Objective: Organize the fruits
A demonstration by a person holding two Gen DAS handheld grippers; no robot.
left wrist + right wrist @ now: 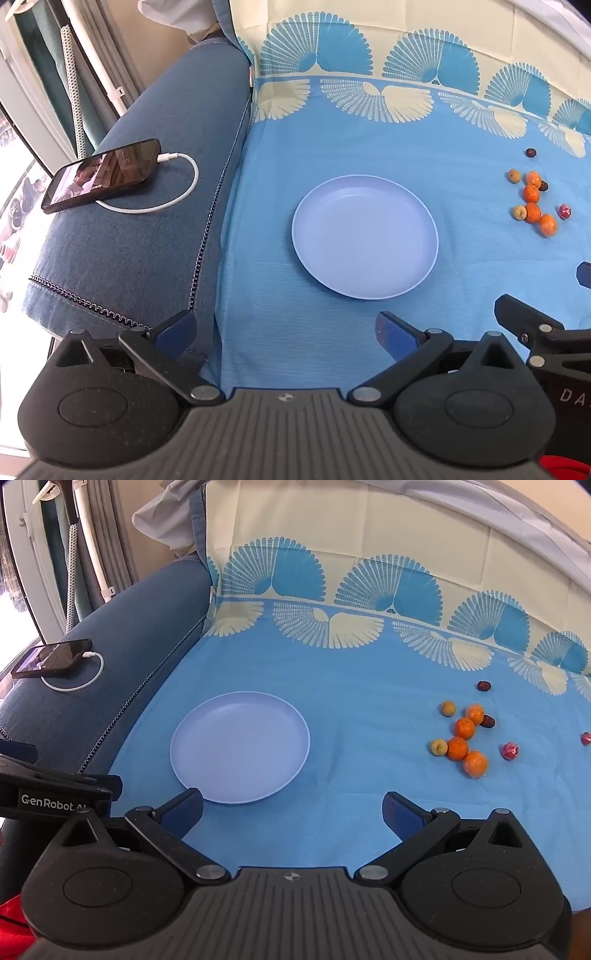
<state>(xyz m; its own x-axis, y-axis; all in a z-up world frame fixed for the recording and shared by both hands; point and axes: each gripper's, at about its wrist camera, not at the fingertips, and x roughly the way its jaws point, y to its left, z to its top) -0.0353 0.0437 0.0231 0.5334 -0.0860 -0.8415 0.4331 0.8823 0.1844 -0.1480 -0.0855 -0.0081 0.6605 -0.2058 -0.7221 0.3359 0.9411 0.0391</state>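
- Starting out, I think: the plate (240,746) has nothing on it and no fruit is held yet.
- The left gripper (286,332) hangs low over the blue cloth (351,672), just near the plate, with its fingers wide apart and nothing between them.
- The right gripper (291,812) also has its fingers spread wide and holds nothing.
- The fruits lie in a loose bunch on the cloth, well to the right of the plate.
- Counting them: four oranges (464,728), two yellow fruits (438,746), two dark ones (483,685), and two red ones (510,750) (one sits right at the picture's edge).
- Next move, I guess: the right gripper should reach over to the bunch, close softly on one fruit, and carry it to the plate.
- A phone (101,175) with a white cable (184,184) rests on the sofa arm.
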